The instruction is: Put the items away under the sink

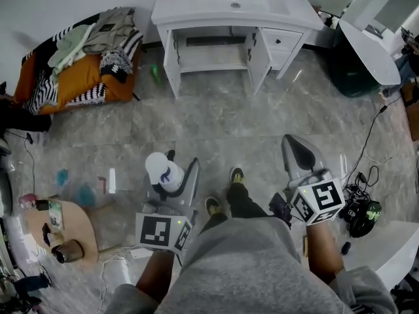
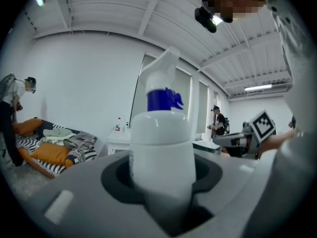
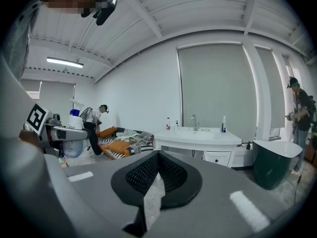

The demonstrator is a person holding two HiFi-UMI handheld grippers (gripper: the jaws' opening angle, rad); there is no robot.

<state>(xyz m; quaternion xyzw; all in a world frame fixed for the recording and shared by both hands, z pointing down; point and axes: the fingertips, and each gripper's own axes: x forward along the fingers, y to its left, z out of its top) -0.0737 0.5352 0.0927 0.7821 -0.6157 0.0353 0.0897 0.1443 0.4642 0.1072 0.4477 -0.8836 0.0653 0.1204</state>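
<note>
Grey marble floor (image 1: 216, 120), white vanity (image 1: 229, 8) at top centre of the head view, doors swung open on the cabinet bay (image 1: 213, 54) under the sink, with a bare shelf showing inside. Clothes pile (image 1: 85, 54) on an orange cushion sits upper left, well clear of the route. The task item in hand is a white spray bottle (image 1: 165, 170) with a blue collar under the trigger head, lower left of centre and well apart from the vanity. The left gripper (image 1: 175, 178) is clamped on it. In the left gripper view the bottle body stands upright between the dark pads (image 2: 208, 171), which press on both sides of the shoulder and upper body, with the trigger head sticking up above the jaws. My read: rigid plastic, smooth and a bit slippery, weight depending on fill, which I can't see. It's top-heavy with that trigger, so a body grip below the shoulder is the right spot, not the nozzle. Squeezing too hard could flex the wall. The right gripper (image 1: 302, 154), lower right of centre, has its jaws closed together with nothing between them, so it's free to steady a door.
</note>
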